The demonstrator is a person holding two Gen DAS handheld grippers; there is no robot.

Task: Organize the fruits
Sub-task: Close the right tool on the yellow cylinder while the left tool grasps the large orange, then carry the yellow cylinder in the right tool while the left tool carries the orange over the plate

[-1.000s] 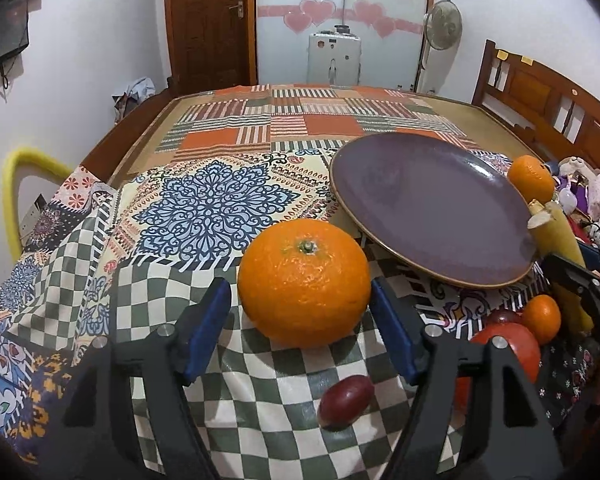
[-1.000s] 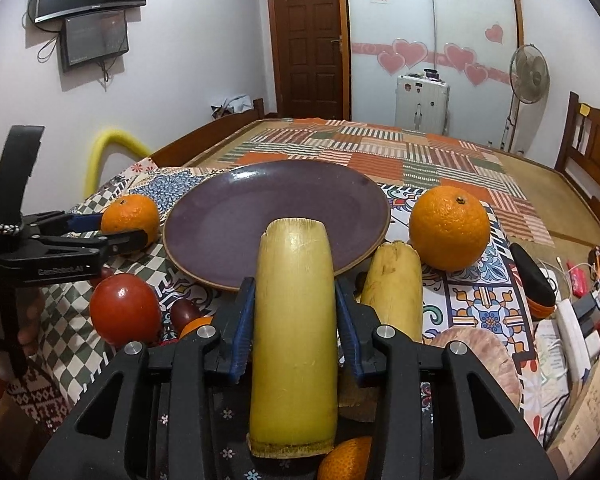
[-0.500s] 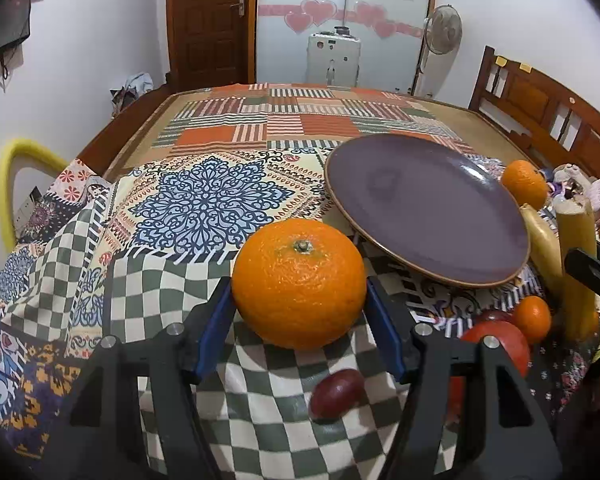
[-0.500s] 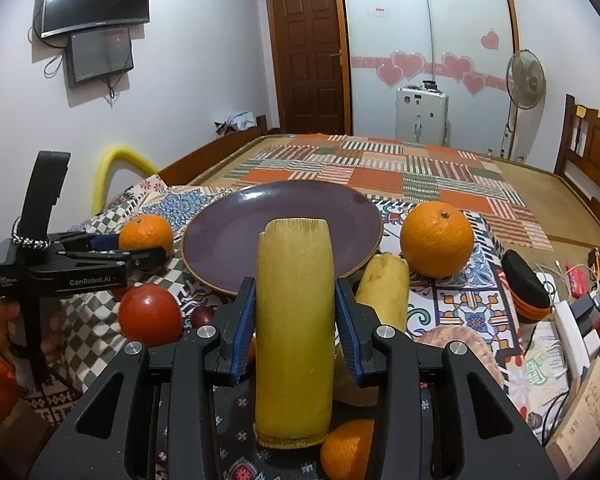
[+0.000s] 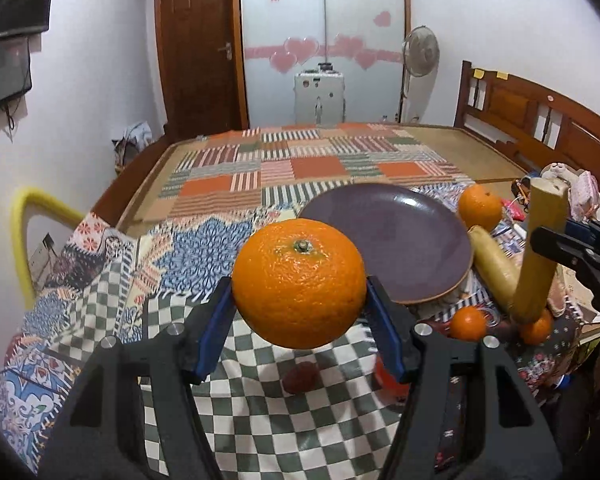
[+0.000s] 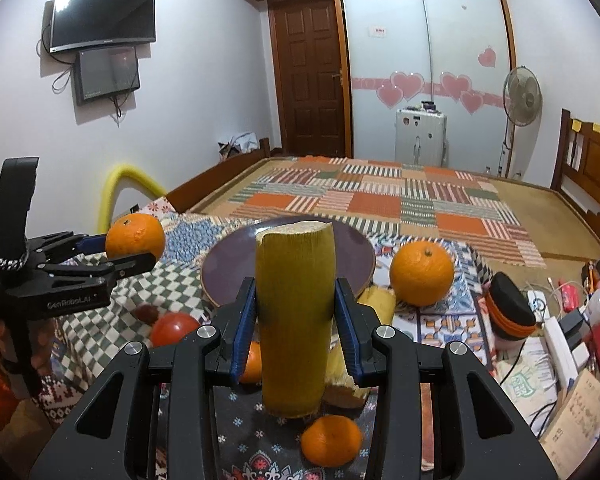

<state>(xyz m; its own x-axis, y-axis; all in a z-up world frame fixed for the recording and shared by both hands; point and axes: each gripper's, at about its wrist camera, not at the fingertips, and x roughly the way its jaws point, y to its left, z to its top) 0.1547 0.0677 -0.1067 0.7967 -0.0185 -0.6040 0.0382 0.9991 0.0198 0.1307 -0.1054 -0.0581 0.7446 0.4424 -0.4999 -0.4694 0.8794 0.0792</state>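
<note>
On the cloth: two small oranges (image 6: 331, 441), one tomato (image 6: 175, 329), one plate (image 6: 236, 276)

1. The big orange (image 5: 299, 283) is bright orange.
2. The plate (image 5: 396, 236) is purple.
3. The cloth (image 5: 260, 412) has green and white squares.
4. The stalk (image 6: 294, 316) is yellow.

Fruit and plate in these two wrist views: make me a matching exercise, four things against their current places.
Things:
1. big orange
2. yellow stalk
3. purple plate
4. tomato

Places:
A. lying on the checked cloth, held by nothing
B. clamped in the left gripper
C. empty, on the patterned cloth
D. clamped upright in the right gripper

Pairs: 1-B, 2-D, 3-C, 4-A
</note>
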